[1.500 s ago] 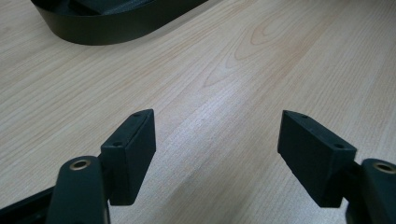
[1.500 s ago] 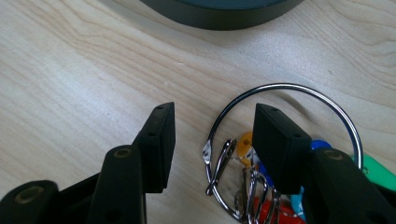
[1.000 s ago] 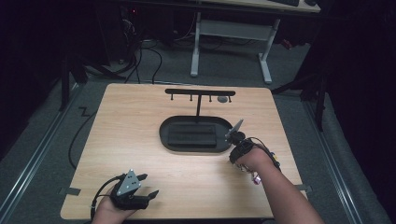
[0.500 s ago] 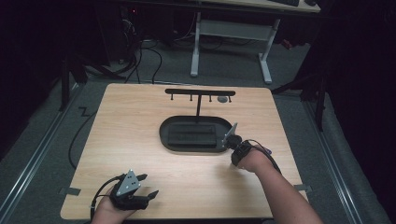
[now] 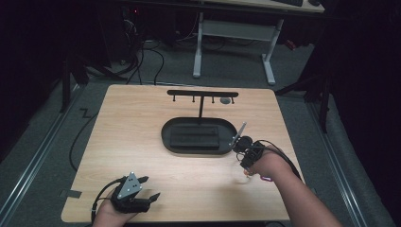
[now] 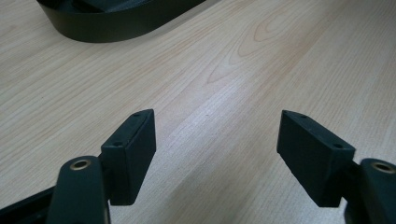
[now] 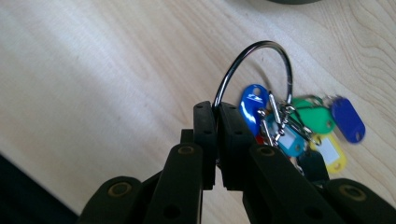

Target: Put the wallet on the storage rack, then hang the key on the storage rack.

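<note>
Two black jaws of the right claw [image 7: 217, 140] are pinched tight on a thin metal key ring [image 7: 261, 60], its bundle of coloured tags [image 7: 303, 126] hanging off toward 3 o'clock, low over the counter [image 5: 142, 142] just off the black oval tray [image 5: 175, 146] at its 4 o'clock edge. That narrow bite looks risky: the smooth wire could swivel or slide out as the tags swing. The left claw [image 5: 142, 196] sits wide open and empty down at 7 o'clock.

I see a light wooden table [image 5: 142, 142] lit brightly in a dark room, standing on grey carpet [image 5: 47, 156]. Beyond it stands a white-legged desk [image 5: 231, 33], with black cables [image 5: 146, 56] trailing across the floor.
</note>
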Available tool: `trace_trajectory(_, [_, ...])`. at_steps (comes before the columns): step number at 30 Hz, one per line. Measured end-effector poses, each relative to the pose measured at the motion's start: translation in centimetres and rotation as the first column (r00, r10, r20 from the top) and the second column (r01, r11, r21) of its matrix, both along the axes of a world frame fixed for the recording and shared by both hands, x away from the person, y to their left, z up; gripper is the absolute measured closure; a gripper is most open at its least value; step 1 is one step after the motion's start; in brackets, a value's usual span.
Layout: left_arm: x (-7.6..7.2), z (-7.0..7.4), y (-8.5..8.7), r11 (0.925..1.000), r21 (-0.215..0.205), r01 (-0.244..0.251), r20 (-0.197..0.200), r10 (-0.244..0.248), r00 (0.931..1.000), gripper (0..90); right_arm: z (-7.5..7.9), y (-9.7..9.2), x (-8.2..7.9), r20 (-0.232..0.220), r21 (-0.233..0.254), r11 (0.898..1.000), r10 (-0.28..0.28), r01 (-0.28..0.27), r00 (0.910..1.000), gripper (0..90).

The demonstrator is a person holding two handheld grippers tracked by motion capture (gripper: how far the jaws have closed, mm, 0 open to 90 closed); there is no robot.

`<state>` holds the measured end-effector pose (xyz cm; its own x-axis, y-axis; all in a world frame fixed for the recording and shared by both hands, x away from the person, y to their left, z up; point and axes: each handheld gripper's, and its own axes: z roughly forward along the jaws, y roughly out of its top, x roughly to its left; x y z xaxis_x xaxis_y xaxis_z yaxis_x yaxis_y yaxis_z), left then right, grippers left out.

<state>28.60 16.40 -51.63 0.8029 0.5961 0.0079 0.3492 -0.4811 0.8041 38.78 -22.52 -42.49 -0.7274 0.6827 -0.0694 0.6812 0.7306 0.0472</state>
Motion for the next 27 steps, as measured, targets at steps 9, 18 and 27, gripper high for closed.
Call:
trace_trajectory(9, [0.0, 0.1, 0.4, 0.9998, -0.012, -0.018, 0.016, 0.018, 0.9997, 29.1, 3.4, -0.7, -0.8, -0.006, 0.049, 0.998, 0.027, -0.027, 0.9996, 87.7])
trace_trajectory(18, [0.3, -0.2, 0.8, 0.9994, -0.016, -0.029, 0.011, 0.029, 0.9995, 29.1, 6.2, -1.1, -1.5, 0.029, 0.043, 0.998, 0.048, -0.05, 0.9984, 88.0])
trace_trajectory(27, [0.2, -0.1, 1.5, 0.9983, -0.032, -0.049, 0.006, 0.049, 0.9988, 29.1, 8.9, -1.2, -1.6, 0.063, 0.05, 0.997, 0.053, -0.056, 0.9966, 88.0])
